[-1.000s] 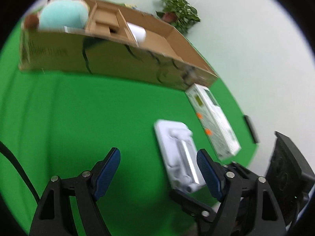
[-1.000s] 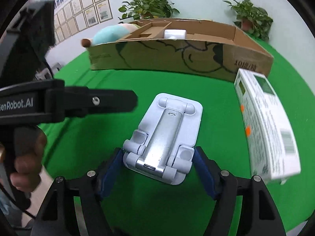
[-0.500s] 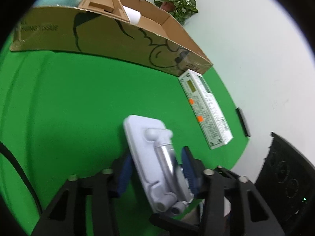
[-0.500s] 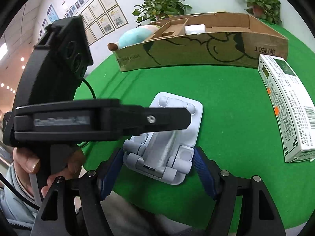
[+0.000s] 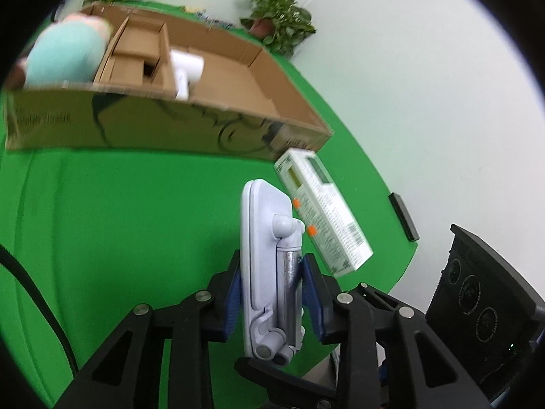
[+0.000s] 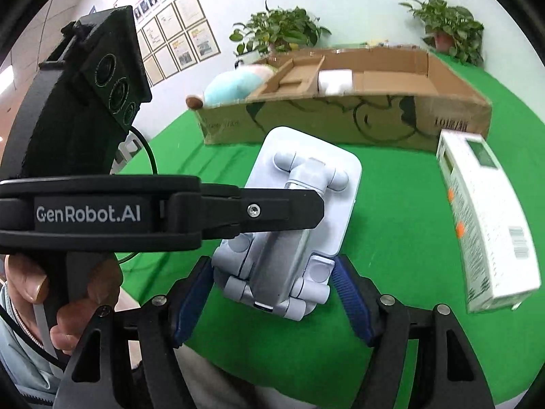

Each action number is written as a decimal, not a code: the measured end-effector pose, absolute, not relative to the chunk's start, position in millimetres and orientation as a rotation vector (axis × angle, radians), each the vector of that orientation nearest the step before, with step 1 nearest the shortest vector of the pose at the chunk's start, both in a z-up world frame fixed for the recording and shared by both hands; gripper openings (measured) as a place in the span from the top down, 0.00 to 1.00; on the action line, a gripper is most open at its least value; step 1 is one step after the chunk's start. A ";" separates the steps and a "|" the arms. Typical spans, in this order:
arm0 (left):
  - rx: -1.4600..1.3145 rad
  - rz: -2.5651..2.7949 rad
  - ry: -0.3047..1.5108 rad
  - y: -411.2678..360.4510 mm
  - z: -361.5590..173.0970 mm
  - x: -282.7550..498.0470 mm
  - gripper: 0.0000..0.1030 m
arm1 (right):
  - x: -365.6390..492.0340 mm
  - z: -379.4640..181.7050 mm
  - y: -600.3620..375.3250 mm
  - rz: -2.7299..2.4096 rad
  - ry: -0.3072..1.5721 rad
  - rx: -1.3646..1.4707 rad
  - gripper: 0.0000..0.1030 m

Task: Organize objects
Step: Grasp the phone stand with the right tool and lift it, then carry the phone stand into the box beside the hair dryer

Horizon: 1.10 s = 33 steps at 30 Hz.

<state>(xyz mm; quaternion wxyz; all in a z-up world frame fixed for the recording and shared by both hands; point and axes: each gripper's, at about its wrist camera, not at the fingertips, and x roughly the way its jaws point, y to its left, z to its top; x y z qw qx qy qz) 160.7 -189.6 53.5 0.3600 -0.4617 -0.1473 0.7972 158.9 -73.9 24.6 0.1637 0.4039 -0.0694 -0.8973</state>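
Note:
A pale lilac folding phone stand [image 5: 269,266] with a metal arm is held off the green table. My left gripper [image 5: 272,301] is shut on it across its thickness. My right gripper [image 6: 272,293] is shut on its lower end across its width; the stand [image 6: 306,201] stands between the blue pads. The left gripper's black finger [image 6: 279,209] crosses the stand in the right wrist view. A white and green carton [image 5: 322,211] lies on the table to the right, also in the right wrist view [image 6: 483,218].
A long open cardboard box [image 5: 218,133] stands at the back, holding a teal plush toy [image 5: 66,56], cardboard inserts and a white item [image 5: 185,68]; its front wall also shows in the right wrist view [image 6: 340,119]. Potted plants [image 6: 276,34] stand behind. The table edge runs at the right [image 5: 402,218].
My left gripper closed on the stand from the side. Both grippers lifted the stand off the table and tilted it up. The view rose toward the box.

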 end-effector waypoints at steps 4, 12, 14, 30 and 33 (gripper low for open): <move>-1.132 2.078 -0.352 -186.5 73.5 156.7 0.70 | 149.3 41.9 -71.3 -2.591 -0.189 1.105 0.33; -1.033 2.086 -0.335 -175.6 111.1 143.2 0.72 | 133.4 76.6 -55.5 -2.658 -0.209 1.025 0.36; -1.007 2.100 -0.321 -172.1 120.6 140.2 0.72 | 127.6 86.2 -51.7 -2.667 -0.211 1.006 0.37; -0.866 2.154 -0.289 -156.7 181.5 99.8 0.72 | 88.4 159.0 -34.6 -2.732 -0.154 0.860 0.37; -0.851 2.162 -0.283 -155.0 187.9 89.7 0.72 | 78.9 169.7 -33.2 -2.740 -0.152 0.834 0.37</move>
